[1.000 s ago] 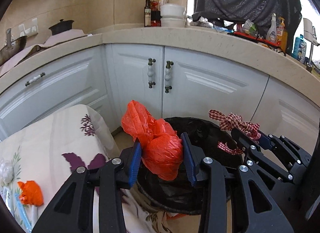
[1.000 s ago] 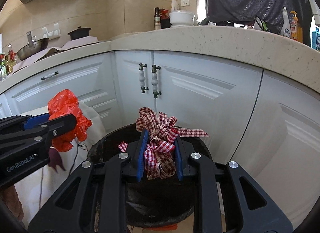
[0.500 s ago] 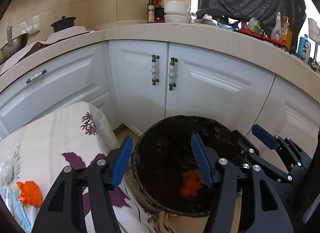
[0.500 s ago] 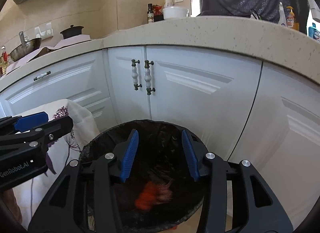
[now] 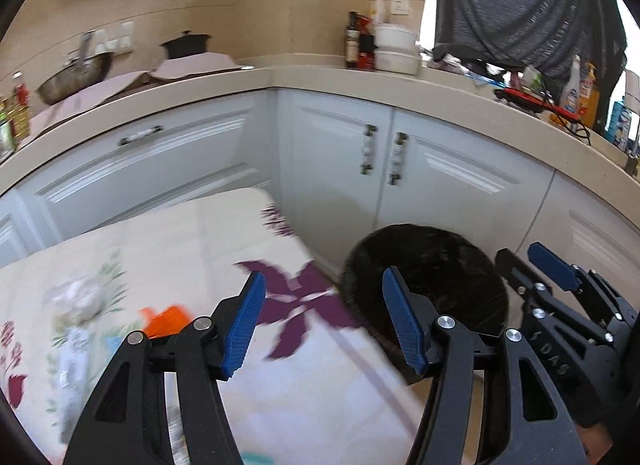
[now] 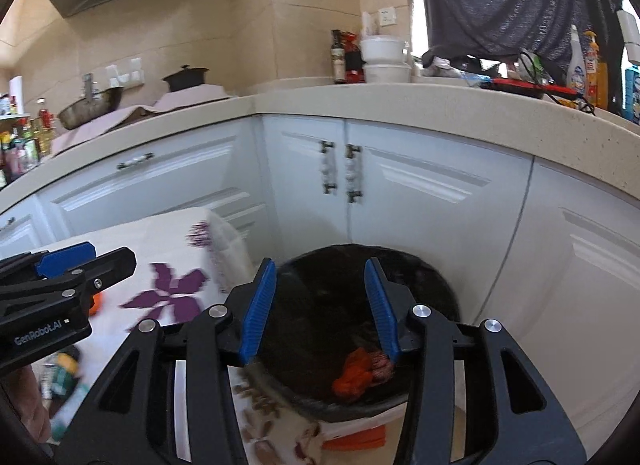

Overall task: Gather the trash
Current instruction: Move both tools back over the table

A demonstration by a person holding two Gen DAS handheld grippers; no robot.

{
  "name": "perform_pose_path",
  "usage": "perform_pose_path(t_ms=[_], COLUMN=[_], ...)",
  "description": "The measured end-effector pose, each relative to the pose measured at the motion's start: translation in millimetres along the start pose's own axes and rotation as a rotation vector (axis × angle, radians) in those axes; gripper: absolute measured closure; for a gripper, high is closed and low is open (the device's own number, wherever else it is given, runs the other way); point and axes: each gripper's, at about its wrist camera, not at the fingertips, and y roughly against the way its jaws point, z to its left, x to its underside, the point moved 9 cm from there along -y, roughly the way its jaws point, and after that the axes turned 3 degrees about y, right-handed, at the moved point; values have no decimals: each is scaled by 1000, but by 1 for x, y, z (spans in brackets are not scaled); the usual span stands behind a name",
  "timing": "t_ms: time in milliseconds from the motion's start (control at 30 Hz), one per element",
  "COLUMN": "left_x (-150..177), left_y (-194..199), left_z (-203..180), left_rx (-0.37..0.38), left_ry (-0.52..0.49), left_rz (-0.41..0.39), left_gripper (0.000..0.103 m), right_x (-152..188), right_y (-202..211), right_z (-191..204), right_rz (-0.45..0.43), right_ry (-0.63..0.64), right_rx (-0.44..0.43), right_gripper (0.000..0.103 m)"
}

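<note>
Along the curved run of pale blue-white kitchen cabinets (image 6: pixel 420 193) under the speckled beige countertop (image 6: pixel 400 105), I work from the floor space in front. Next in size is the low table draped in a cream cloth printed with purple flowers (image 5: pixel 248 233), its near corner lying just beside the round bin lined with a black plastic bag (image 6: pixel 436 289), which stands on the floor against the cabinet doors. Down in that bin lie a crumpled orange plastic bag (image 6: pixel 354 377) and, touching it, a scrap of red-and-white checked ribbon (image 6: pixel 380 365), so those two pieces are already where they belong. My right gripper (image 6: pixel 320 305) hangs over the bin's mouth, its blue pads parted about a third of their travel with nothing between them. My left gripper (image 5: pixel 320 325) stands about half open, also empty, over the cloth near the table's bin-side edge. More rubbish waits on the cloth: a small orange scrap (image 5: pixel 166 319) near the table's front edge, and a blurred pale wrapper (image 5: pixel 74 297) beyond it that I cannot identify. To do the next pick well, I judge I should spread my left fingers (image 5: pixel 244 325) a little wider, come down squarely over the orange scrap, and pinch the scrap alone, so the loose cloth does not bunch up with it.
</note>
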Motion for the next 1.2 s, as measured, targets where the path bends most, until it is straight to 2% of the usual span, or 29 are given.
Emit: perform_pose_path(t_ms=[267, 433, 700, 900, 1067, 1200], left_x=[33, 59, 95, 122, 142, 147], left_y=[43, 62, 103, 126, 137, 140], left_z=[71, 114, 170, 204, 218, 221], left_rx=[-133, -203, -319, -374, -393, -394], left_ry=[45, 104, 163, 222, 260, 267], left_rz=[-3, 22, 18, 32, 40, 36], left_gripper=[43, 43, 43, 43, 37, 33], right_x=[12, 32, 67, 91, 112, 122], right_y=[33, 48, 71, 79, 76, 70], right_z=[75, 121, 184, 204, 215, 215], right_rz=[7, 37, 84, 121, 172, 200], right_ry=[47, 93, 179, 207, 226, 247], right_rx=[-127, -204, -302, -326, -331, -294], right_gripper=[58, 57, 57, 57, 57, 58])
